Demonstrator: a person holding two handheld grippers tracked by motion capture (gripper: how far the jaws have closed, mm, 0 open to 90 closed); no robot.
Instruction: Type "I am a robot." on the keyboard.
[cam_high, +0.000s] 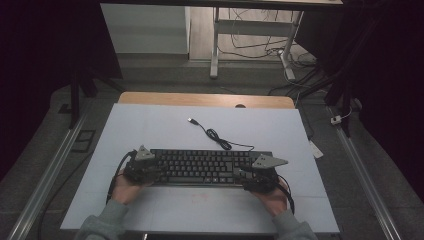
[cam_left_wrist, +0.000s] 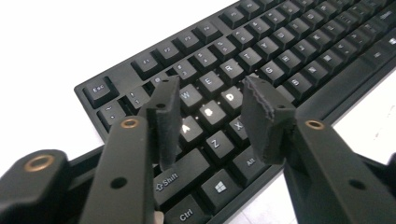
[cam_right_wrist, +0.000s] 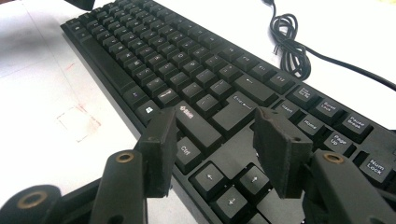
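Observation:
A black keyboard (cam_high: 205, 167) lies across the white mat, its keys facing up. My left gripper (cam_high: 150, 171) hovers over its left end, jaws apart above the letter keys near A, S and Z (cam_left_wrist: 210, 93), with nothing clamped between them. Over the right end, my right gripper (cam_high: 252, 180) also stands open above the Shift, Ctrl and arrow keys (cam_right_wrist: 215, 123). The keyboard (cam_left_wrist: 280, 46) stretches away from the left jaws. In the right gripper view the keyboard (cam_right_wrist: 154, 51) runs to the upper left. A hand holds each gripper from the near edge.
The keyboard's black cable (cam_high: 215, 135) coils behind it and ends in a loose USB plug (cam_high: 191, 120); the coil (cam_right_wrist: 289, 51) lies beyond the keys. The white mat (cam_high: 150, 130) covers a wooden table (cam_high: 200, 99). Faint red marks (cam_high: 200, 196) sit near the front.

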